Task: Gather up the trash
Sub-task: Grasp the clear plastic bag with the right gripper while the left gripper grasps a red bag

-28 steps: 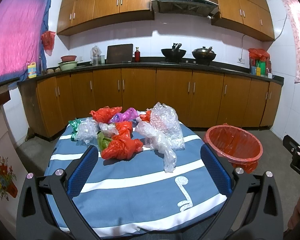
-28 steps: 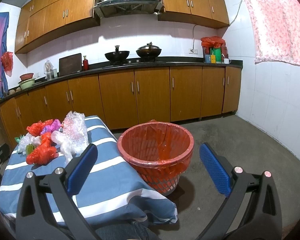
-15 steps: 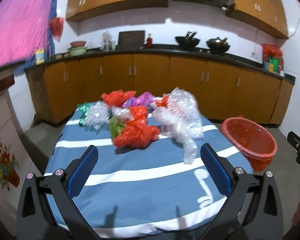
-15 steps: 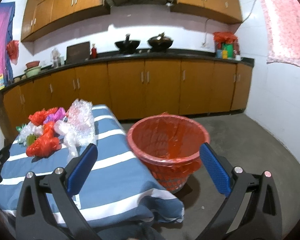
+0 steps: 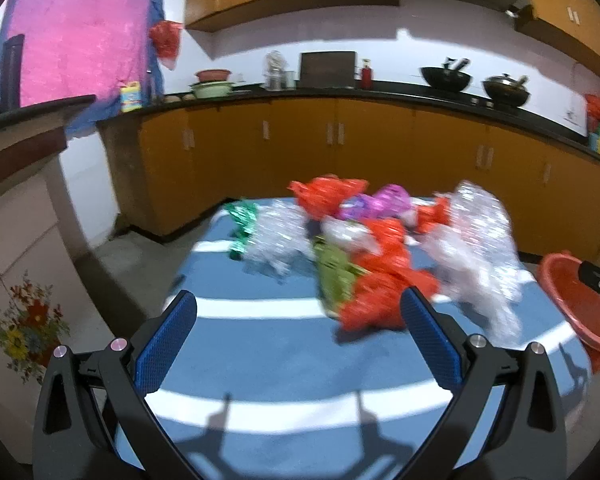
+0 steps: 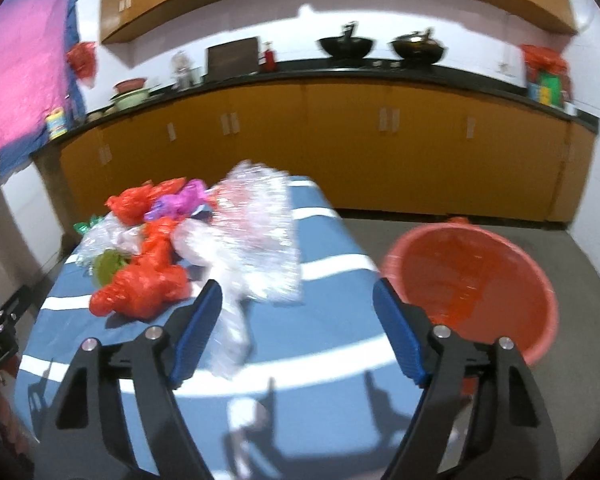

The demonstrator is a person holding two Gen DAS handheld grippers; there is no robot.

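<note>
Both cameras are swung toward the table since the earlier frames: in the right wrist view the heap that lay at the left edge now sits at centre left, and the red basket point(image 6: 472, 292) is pushed to the lower right. The right gripper point(image 6: 296, 320) is seen with its jaws closing, nothing yet pressed between the pads, though the trailing tail of the clear plastic bundle point(image 6: 256, 236) lies just beside its left finger. The left gripper point(image 5: 296, 340) is held wide and empty, low in its frame over the striped blue cloth point(image 5: 260, 356), with the red bag point(image 5: 380, 300) just ahead of its right finger. The trash is heaped at the far end of the table: red, purple, green and clear crumpled bags, touching one another. Such film is judged to be very light, soft and slippery, and easily crushed without harm; a thin edge is likely to slide out of the pads. A better hold is expected on a bunched knot or thick fold, such as the twisted neck of the clear bundle. The basket stands on the floor beside the table, lined in red.
</note>
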